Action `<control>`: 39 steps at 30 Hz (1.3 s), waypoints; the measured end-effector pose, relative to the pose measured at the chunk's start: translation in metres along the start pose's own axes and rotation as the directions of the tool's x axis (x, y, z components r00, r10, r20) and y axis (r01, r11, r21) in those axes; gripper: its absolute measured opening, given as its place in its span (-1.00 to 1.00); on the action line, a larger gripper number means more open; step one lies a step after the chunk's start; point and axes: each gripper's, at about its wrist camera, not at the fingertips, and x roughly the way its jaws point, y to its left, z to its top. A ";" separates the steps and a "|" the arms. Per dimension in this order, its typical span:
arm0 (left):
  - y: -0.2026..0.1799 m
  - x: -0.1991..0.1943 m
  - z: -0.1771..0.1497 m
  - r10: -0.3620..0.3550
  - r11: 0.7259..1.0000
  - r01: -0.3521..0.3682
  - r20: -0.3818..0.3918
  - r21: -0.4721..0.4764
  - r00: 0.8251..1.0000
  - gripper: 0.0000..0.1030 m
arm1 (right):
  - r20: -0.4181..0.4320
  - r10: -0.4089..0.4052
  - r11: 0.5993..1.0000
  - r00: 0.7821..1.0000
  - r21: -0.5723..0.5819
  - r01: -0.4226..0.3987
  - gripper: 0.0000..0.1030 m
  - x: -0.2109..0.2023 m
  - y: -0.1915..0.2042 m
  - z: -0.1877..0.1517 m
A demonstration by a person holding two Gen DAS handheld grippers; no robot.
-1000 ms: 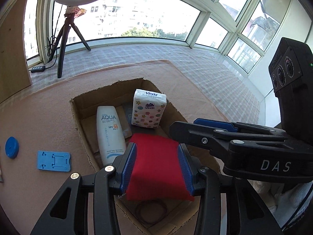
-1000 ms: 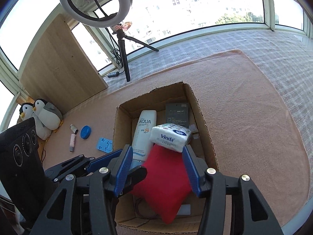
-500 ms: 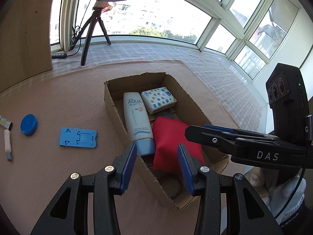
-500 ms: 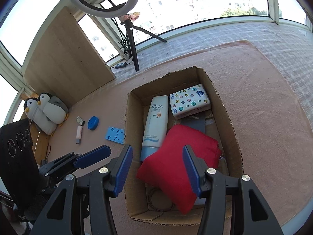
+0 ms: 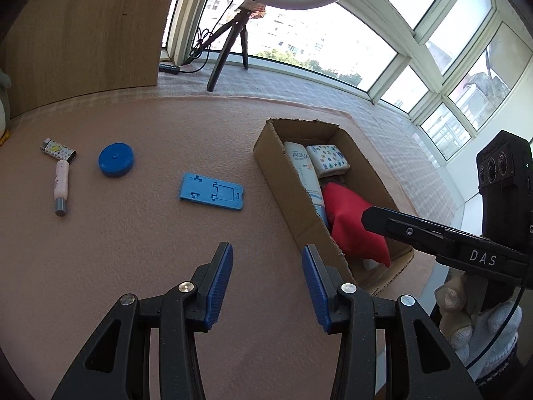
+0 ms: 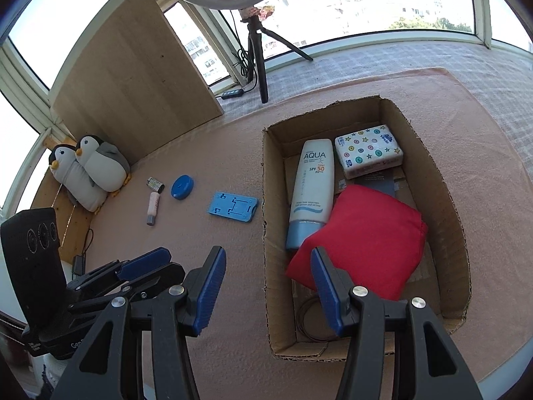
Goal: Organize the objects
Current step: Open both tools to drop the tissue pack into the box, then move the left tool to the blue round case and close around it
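**Blue stand lay ahead and left of your empty left fingers**

Going left to right across the table [image 5: 133,250], you had four loose things still outside the box: a small patterned lighter [image 5: 57,150], a pink tube [image 5: 61,186] just beside it, a round blue lid [image 5: 116,159], and a flat blue phone stand [image 5: 212,196]. The stand was the nearest of them to the cardboard box [image 5: 293,200], lying flat with its long axis running roughly left to right across your left view.

Your left gripper [image 5: 266,286] hung over bare table with its fingers [image 5: 218,286] spread wide and nothing between them. The stand sat ahead of those fingers and a little to their left, well apart from them. Because its long side lay crosswise to your reach, closing across the short width looked the likelier grasp.

Your right gripper [image 6: 268,290] was also wide open and empty, straddling the box's near left wall. It pointed at the box, where the sunscreen tube [image 6: 311,186], tissue pack [image 6: 368,151] and red pouch [image 6: 363,240] already lay. Your left hand was the nearer one to the stand, so the next pick seemed to be its job.
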 end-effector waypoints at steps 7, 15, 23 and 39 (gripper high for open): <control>0.054 -0.026 -0.016 0.041 0.994 -0.039 0.018 -0.101 0.999 -0.09 | 0.000 0.015 0.995 1.000 -0.098 -0.015 -0.04 0.014 0.040 -0.003; 0.099 -0.040 -0.018 0.114 0.984 -0.110 0.018 -0.139 0.993 -0.09 | -0.065 0.042 0.992 0.997 -0.115 -0.049 -0.04 0.040 0.068 0.000; 0.126 -0.021 0.036 0.172 0.976 -0.169 0.014 -0.139 0.985 -0.09 | -0.081 0.041 0.992 0.996 -0.113 -0.051 -0.04 0.047 0.085 -0.001; 0.162 0.091 0.138 0.292 0.943 -0.298 -0.062 -0.147 0.955 -0.10 | -0.103 -0.001 0.996 0.995 -0.087 -0.008 -0.04 0.042 0.071 -0.031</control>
